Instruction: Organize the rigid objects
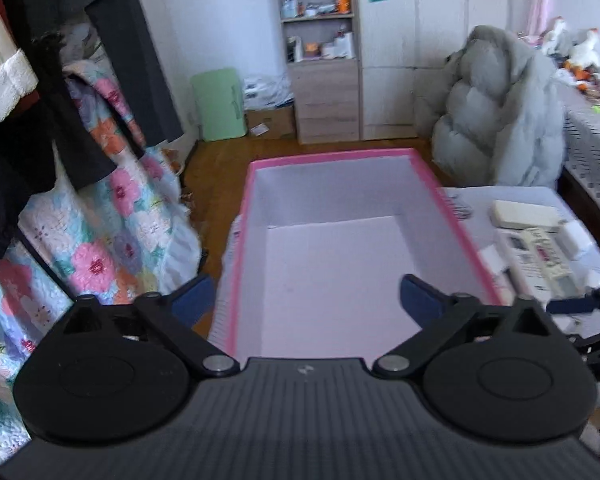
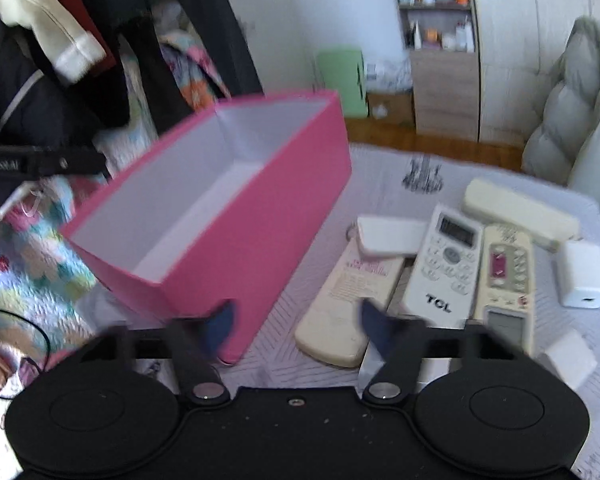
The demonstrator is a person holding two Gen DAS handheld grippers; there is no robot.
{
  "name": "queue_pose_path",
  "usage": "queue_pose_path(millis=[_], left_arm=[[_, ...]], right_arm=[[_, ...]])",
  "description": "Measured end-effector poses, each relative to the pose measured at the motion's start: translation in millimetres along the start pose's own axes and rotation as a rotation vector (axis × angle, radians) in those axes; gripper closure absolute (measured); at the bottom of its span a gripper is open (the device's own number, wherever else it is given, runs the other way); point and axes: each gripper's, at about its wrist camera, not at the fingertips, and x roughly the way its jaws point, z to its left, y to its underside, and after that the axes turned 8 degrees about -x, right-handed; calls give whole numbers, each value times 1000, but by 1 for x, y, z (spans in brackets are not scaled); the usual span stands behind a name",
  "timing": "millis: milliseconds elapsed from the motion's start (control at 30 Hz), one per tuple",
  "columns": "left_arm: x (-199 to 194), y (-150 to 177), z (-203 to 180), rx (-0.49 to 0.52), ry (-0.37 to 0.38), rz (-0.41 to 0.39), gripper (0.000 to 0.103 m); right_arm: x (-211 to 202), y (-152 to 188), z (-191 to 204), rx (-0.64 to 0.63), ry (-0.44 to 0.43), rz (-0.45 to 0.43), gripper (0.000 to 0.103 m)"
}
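Observation:
A pink box [image 2: 260,208] with a white inside stands open on the left of the table; it also shows in the left wrist view [image 1: 456,220], with nothing in it. To its right lie several remotes: a white TCL remote [image 2: 444,264], a cream remote with red buttons [image 2: 506,280], a face-down cream remote [image 2: 348,300] and a long cream one [image 2: 520,210]. White adapters [image 2: 584,276] lie among them. My left gripper [image 1: 306,300] is open above the box's near end. My right gripper [image 2: 296,328] is open over the face-down remote's near end.
The table has a white patterned cloth [image 2: 380,184]. Hanging clothes [image 2: 60,60] and a floral quilt [image 1: 100,216] are at the left. A grey puffy coat [image 1: 500,112] stands at the right. A shelf unit [image 1: 320,48] and a green bin [image 1: 220,104] stand at the back wall.

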Motion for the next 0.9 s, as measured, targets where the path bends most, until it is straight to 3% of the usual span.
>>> queue_pose_path(millis=[33, 100, 267, 433, 567, 733, 800, 833, 900], left_arm=[[8, -1, 4, -6, -11, 14, 19], [27, -3, 15, -41, -43, 63, 22], [58, -7, 34, -65, -59, 96, 22], [81, -21, 43, -92, -68, 117, 21], [95, -32, 41, -77, -51, 123, 21], [99, -19, 43, -55, -61, 150, 22], [97, -12, 46, -58, -61, 155, 33], [96, -9, 47, -60, -65, 159, 44], [93, -4, 48, -61, -64, 155, 49]], right_arm=[[8, -2, -2, 8, 11, 26, 54], [16, -3, -5, 14, 43, 46, 54], [35, -11, 0, -24, 139, 116, 35], [59, -19, 0, -54, 171, 167, 34], [69, -23, -8, -13, 165, 196, 26], [84, -24, -5, -56, 214, 186, 26], [83, -26, -7, -55, 216, 168, 35], [82, -27, -8, -59, 203, 170, 36], [79, -27, -10, -49, 173, 168, 38]])
